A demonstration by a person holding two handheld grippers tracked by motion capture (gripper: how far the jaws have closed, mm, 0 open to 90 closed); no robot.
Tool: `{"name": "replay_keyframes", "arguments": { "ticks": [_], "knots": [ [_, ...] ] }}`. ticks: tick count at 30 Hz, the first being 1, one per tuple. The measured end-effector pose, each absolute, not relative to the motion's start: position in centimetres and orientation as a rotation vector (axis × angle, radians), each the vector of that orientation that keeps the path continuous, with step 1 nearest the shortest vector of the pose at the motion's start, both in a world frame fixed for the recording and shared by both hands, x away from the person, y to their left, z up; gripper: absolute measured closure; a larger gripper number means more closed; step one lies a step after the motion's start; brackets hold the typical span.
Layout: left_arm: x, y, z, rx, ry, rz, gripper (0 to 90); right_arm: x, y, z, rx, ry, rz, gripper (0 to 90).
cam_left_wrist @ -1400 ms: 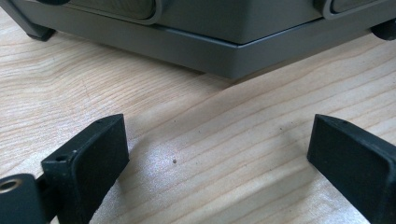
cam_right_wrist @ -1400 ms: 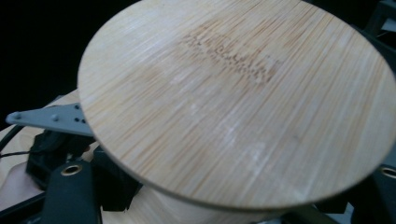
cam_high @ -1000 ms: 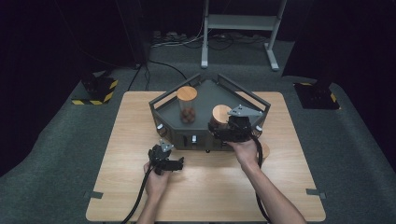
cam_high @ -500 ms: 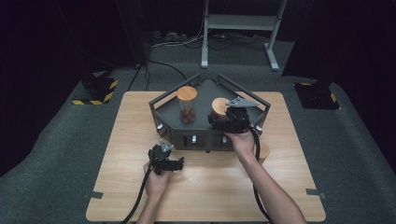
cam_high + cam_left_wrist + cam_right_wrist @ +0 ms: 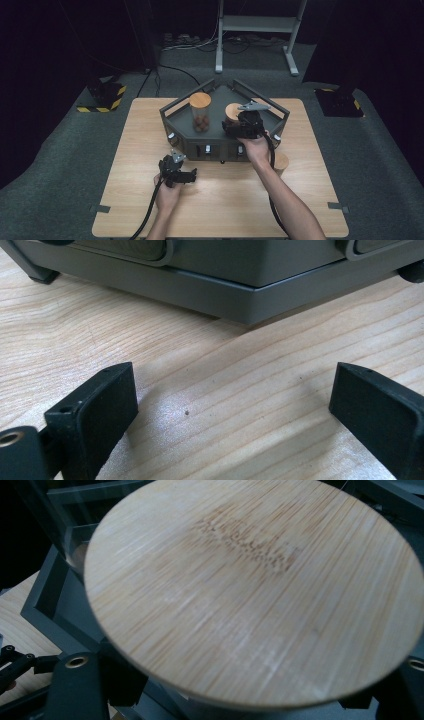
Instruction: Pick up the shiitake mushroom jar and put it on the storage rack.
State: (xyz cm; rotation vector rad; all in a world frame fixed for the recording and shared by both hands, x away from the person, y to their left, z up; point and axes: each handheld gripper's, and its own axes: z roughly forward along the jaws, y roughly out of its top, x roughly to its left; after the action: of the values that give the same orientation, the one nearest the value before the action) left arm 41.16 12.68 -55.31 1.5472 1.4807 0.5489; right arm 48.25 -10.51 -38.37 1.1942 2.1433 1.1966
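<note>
Main risk we see: the right gripper (image 5: 239,125) is clamped on the clear jar with the round bamboo lid (image 5: 252,587), low under the lid, so a tilt or a snag on the rail of the dark grey angular tray (image 5: 172,122) could tip it or knock the second wooden-lidded jar holding brown balls (image 5: 200,112), which stands just to its left. The gripped jar sits in the tray's right half, between the jaws and right ahead of them. Left gripper (image 5: 176,167) rests wide open and empty on the light wooden table (image 5: 125,200), near the tray's front edge.
</note>
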Motion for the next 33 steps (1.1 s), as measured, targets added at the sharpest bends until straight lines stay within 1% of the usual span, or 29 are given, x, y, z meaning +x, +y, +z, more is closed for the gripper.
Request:
{"name": "replay_keyframes", "arguments": {
  "ticks": [15,33],
  "knots": [
    [41.2,12.7,-55.3,1.551,1.479,0.550,5.1,49.2,-10.1,-39.2,1.225,2.163,1.148,25.6],
    [41.2,12.7,-55.3,1.557,1.477,0.552,5.0,49.5,-9.7,-39.5,1.212,2.186,1.107,25.5]
  ]
}}
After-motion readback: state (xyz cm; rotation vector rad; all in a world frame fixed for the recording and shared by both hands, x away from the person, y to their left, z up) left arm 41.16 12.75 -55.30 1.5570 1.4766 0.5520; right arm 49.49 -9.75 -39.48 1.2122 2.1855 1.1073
